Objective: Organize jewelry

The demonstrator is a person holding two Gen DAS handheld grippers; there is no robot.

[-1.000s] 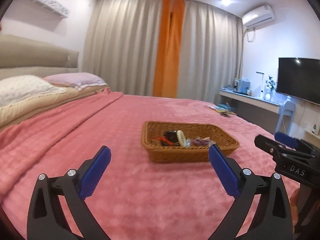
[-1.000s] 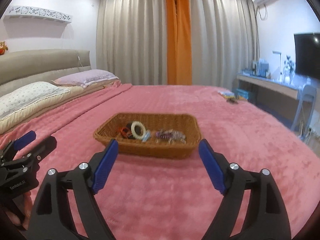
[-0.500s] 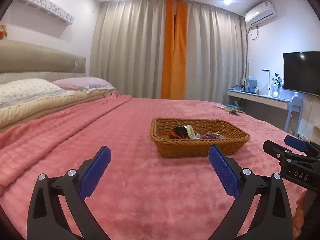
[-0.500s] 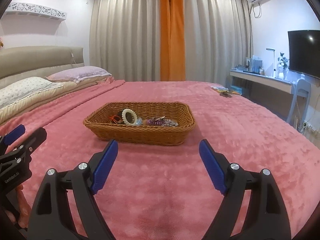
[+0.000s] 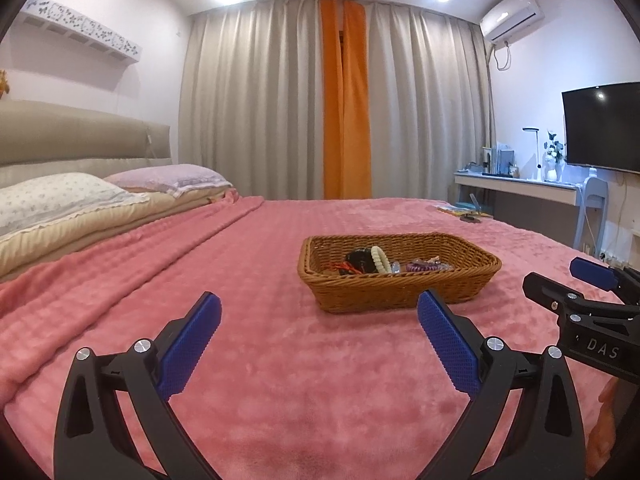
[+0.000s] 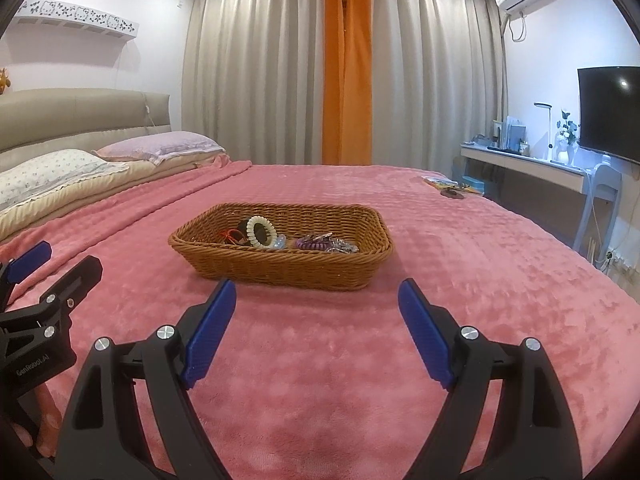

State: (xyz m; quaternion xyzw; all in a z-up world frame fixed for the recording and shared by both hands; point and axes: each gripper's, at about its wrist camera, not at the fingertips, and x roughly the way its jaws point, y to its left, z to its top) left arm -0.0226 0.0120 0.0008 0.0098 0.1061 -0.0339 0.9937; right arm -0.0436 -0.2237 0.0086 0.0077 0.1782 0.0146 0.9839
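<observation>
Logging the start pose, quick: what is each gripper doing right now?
Left gripper: open, holding nothing, short of the brown woven wicker basket.
Right gripper: open, holding nothing.

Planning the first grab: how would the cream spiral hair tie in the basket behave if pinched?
The cream spiral hair tie looks like springy coiled plastic, so probably light and squashy. It leans on other pieces in the basket, so it may tip or slide.
</observation>
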